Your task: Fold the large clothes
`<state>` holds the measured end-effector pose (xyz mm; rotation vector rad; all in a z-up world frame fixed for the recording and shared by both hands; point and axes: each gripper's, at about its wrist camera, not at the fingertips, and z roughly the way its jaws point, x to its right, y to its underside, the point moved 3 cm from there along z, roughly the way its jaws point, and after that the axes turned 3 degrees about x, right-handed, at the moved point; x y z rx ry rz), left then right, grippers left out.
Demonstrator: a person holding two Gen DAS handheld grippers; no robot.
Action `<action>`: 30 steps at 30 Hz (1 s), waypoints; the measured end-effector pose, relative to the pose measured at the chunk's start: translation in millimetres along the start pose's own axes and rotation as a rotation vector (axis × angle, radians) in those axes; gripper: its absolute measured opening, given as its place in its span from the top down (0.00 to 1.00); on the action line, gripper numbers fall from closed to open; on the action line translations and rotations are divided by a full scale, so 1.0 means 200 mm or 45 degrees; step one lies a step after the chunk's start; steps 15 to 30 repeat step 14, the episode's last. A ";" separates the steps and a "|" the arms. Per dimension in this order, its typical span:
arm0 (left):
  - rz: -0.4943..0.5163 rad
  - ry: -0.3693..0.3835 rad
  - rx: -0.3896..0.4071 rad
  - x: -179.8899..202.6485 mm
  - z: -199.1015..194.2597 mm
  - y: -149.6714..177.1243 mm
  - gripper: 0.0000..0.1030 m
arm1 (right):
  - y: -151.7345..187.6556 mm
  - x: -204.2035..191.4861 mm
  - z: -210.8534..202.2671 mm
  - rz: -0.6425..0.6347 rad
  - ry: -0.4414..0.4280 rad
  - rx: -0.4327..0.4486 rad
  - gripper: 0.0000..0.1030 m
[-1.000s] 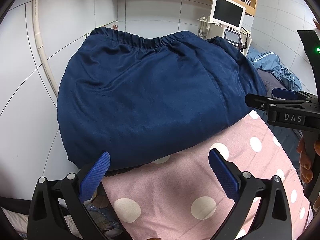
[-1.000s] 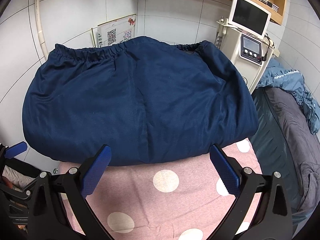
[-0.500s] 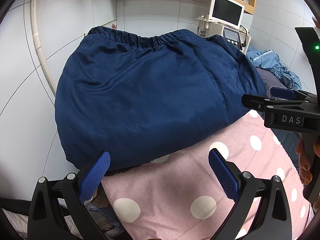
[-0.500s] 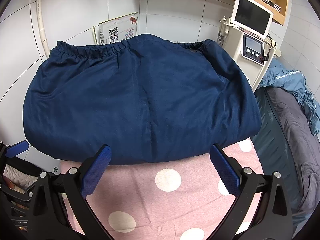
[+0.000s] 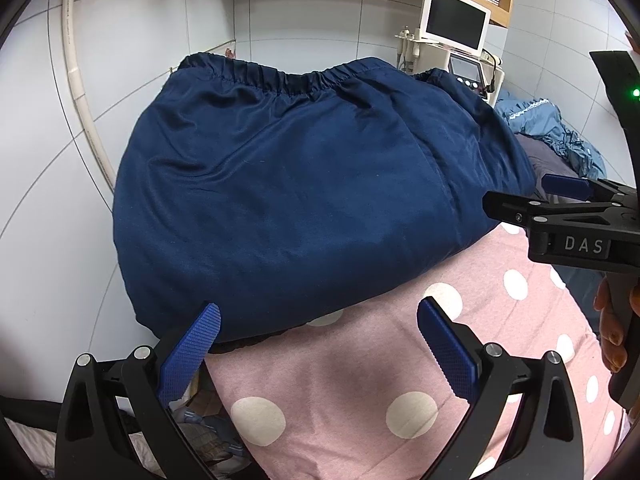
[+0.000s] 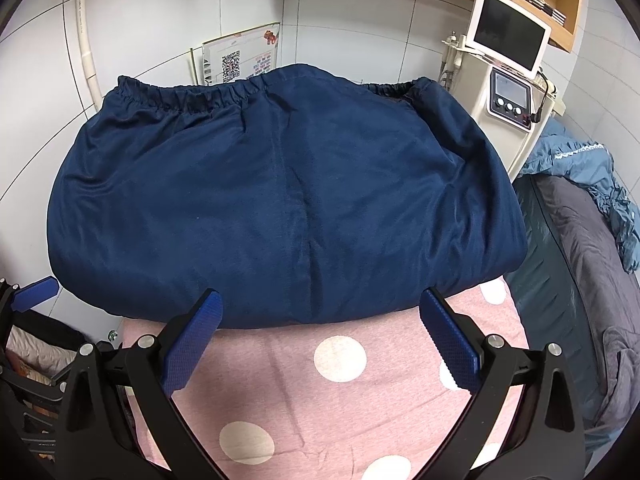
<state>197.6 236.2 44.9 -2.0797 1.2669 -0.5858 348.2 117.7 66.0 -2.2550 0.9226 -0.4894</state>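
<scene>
A large navy blue garment (image 5: 304,196) with an elastic waistband at its far edge lies folded flat on a pink polka-dot sheet (image 5: 360,384). It fills the right wrist view too (image 6: 280,208). My left gripper (image 5: 318,322) is open and empty, just short of the garment's near left corner. My right gripper (image 6: 320,312) is open and empty at the garment's near edge; it also shows from the side in the left wrist view (image 5: 560,200). One blue pad of the left gripper (image 6: 36,294) shows at the left edge of the right wrist view.
A white tiled wall and a white pipe (image 5: 84,108) stand behind and to the left. A beige machine with a screen (image 6: 508,72) stands at the back right. A dark bed with blue bedding (image 6: 580,208) lies to the right. Clutter (image 5: 200,436) lies below the sheet's left edge.
Both grippers have drawn back slightly from the garment and stay open. The garment lies still.
</scene>
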 end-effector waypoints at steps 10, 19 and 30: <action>-0.015 0.025 -0.017 -0.01 0.00 0.00 0.06 | 0.00 0.00 0.00 0.008 0.002 0.000 0.06; -0.020 0.030 -0.029 0.00 0.01 0.00 0.06 | 0.01 0.00 0.00 0.007 0.002 -0.005 0.06; -0.020 0.030 -0.029 0.00 0.01 0.00 0.06 | 0.01 0.00 0.00 0.007 0.002 -0.005 0.06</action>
